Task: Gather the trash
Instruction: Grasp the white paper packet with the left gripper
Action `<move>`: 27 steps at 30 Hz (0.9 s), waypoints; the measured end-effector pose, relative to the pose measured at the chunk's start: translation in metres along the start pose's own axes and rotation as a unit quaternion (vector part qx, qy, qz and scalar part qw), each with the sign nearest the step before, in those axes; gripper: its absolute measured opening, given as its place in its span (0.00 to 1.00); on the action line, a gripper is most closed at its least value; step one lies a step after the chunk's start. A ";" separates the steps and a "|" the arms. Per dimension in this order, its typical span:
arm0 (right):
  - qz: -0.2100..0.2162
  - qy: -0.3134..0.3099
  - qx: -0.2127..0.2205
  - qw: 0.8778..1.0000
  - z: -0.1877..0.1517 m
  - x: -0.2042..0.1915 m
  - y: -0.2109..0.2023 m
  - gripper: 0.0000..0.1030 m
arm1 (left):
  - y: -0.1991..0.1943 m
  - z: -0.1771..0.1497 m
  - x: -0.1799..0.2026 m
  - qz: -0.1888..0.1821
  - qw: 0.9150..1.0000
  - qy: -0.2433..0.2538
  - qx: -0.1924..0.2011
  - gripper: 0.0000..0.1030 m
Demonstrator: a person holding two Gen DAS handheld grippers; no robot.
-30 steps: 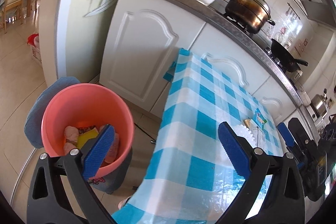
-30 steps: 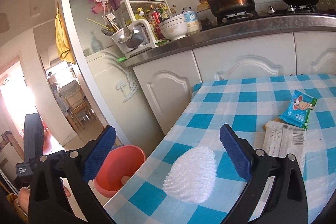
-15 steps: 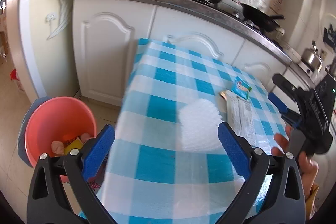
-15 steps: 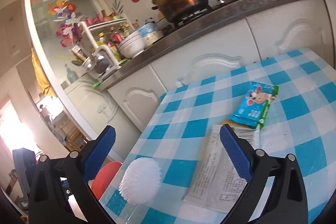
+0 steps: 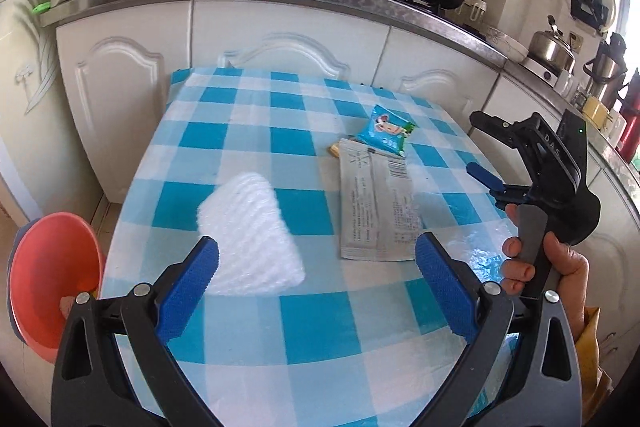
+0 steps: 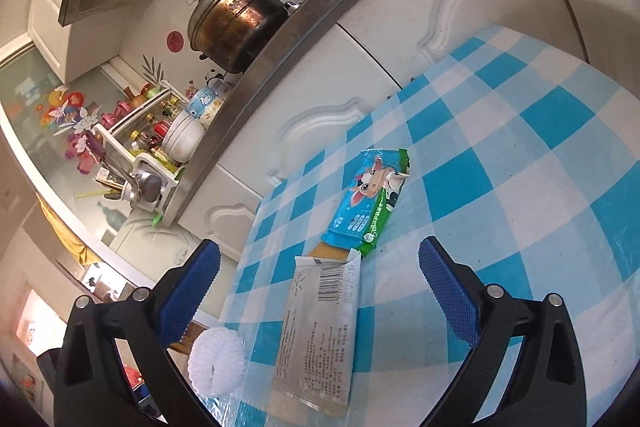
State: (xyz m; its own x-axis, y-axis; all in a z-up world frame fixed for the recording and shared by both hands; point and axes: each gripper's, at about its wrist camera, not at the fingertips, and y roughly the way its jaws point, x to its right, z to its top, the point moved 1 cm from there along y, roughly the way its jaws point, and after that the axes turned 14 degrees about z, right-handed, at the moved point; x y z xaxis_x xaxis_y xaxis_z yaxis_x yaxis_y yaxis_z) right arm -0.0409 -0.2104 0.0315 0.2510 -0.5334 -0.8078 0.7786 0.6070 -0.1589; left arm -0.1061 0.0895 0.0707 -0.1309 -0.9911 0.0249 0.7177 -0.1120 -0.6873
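Our left gripper (image 5: pixel 316 269) gaped empty just short of the white foam-net sleeve (image 5: pixel 250 233). Our right gripper (image 6: pixel 320 285) hung wide open, holding nothing, over the long grey foil sachet (image 6: pixel 320 331). We judged a low pinch across the soft net best, then the pink plastic bin (image 5: pixel 52 279).

Foam net (image 5: pixel 250 233) left of wrappers (image 5: pixel 374 203) on table (image 5: pixel 248 131)

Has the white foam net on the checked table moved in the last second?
No. The white foam net keeps its place near the table's corner, beside the grey printed sachet; only the cameras swung.
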 end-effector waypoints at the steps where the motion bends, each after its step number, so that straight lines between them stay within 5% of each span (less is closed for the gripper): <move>1: 0.007 0.011 -0.005 1.000 0.002 0.004 -0.001 0.95 | 0.002 0.002 0.008 -0.006 1.000 0.008 -0.001 0.96; 11: 0.040 0.061 -0.041 0.997 0.003 0.019 0.000 0.95 | 0.067 0.011 0.088 -0.031 0.994 0.073 -0.077 0.96; 27: 0.031 0.035 -0.045 0.998 0.005 0.021 -0.003 0.95 | 0.138 0.033 0.123 0.043 0.985 0.126 -0.110 0.96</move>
State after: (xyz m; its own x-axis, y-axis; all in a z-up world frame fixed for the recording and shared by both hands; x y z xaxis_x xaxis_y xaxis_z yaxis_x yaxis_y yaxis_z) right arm -0.0350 -0.2260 0.0174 0.2543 -0.4533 -0.8543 0.7072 0.6897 -0.1555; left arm -0.0007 -0.0501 0.0026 -0.2615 -0.9439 -0.2015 0.5708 0.0171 -0.8209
